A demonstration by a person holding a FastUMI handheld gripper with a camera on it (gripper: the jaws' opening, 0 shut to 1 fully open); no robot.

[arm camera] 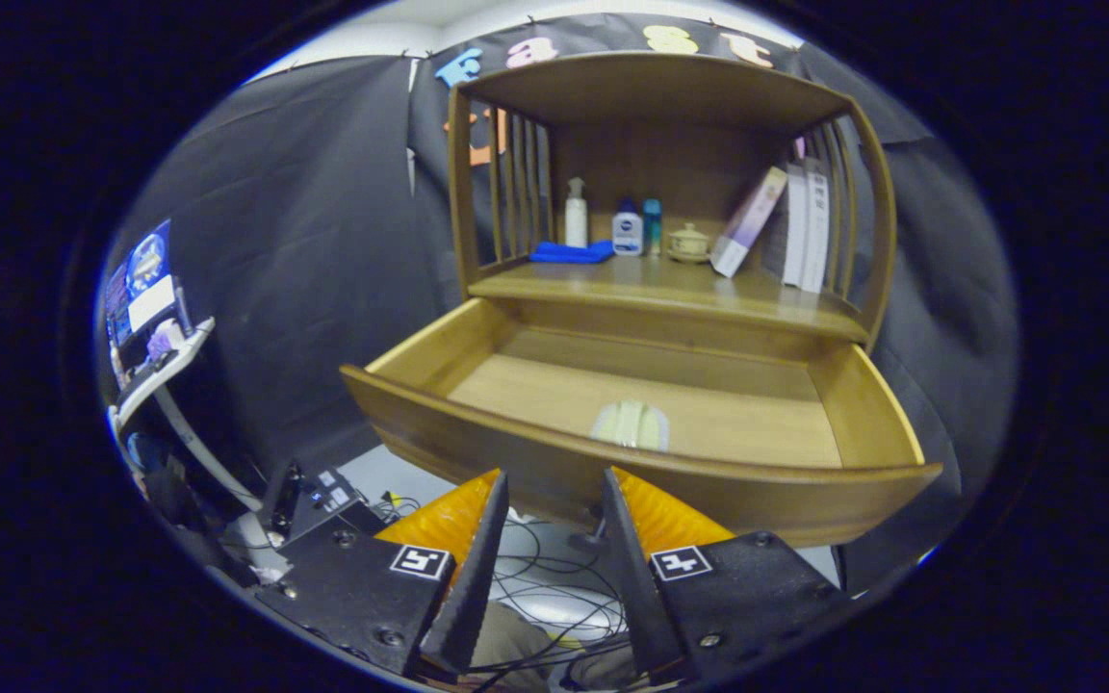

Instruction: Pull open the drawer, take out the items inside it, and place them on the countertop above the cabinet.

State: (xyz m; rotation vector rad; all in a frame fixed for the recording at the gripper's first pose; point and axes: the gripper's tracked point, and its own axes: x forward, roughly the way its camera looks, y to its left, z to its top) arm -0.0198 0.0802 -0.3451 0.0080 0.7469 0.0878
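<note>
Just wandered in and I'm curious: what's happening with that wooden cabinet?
A person is holding a two-finger tool in front of the cabinet's drawer, which is already pulled open. The fingers are apart and hold nothing. One pale packet lies inside, not yet lifted onto the countertop, where bottles and books stand.

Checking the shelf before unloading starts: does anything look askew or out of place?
One book on the countertop leans tilted against the upright books. The drawer is pulled open with a pale item inside. The gripper is open, fingers before the drawer front.
</note>
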